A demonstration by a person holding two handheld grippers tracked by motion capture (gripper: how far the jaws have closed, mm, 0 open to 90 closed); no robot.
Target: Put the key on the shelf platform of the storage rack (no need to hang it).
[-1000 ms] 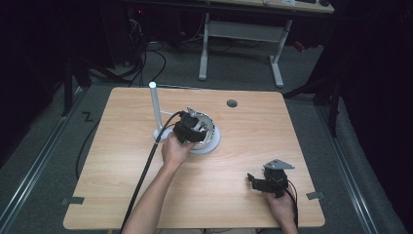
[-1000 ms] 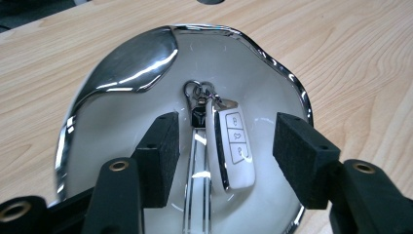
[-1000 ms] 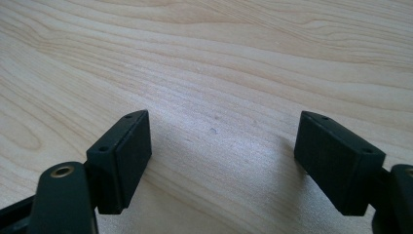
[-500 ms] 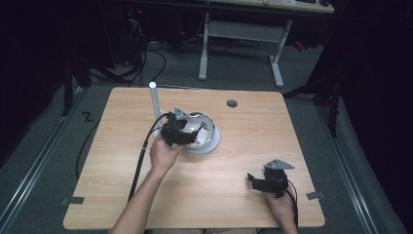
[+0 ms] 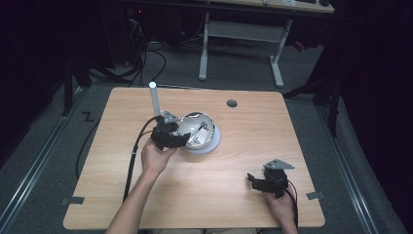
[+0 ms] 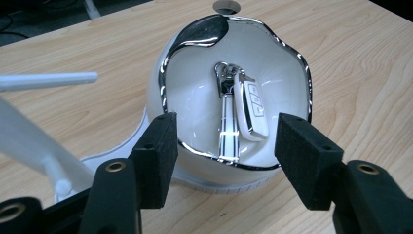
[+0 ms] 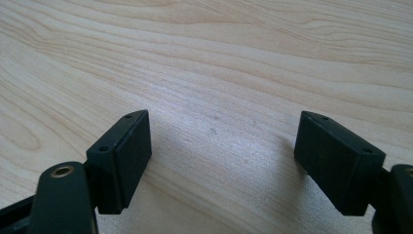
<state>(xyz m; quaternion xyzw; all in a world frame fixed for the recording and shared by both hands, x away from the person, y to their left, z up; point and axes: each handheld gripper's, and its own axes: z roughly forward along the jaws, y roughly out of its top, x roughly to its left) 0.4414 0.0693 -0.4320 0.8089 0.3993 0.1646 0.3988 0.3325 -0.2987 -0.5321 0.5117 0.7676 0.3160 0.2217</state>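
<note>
Fob [image 6: 252, 103] in bowl [image 6: 292, 73] | 3 buttons | lettering unreadable

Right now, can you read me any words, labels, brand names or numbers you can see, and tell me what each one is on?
No readable text.
White car key fob in the white chrome-rimmed bowl: small button marks, too small to read.
Light wooden table: no print.
Black hand-held gripper jaws: no label.
</note>
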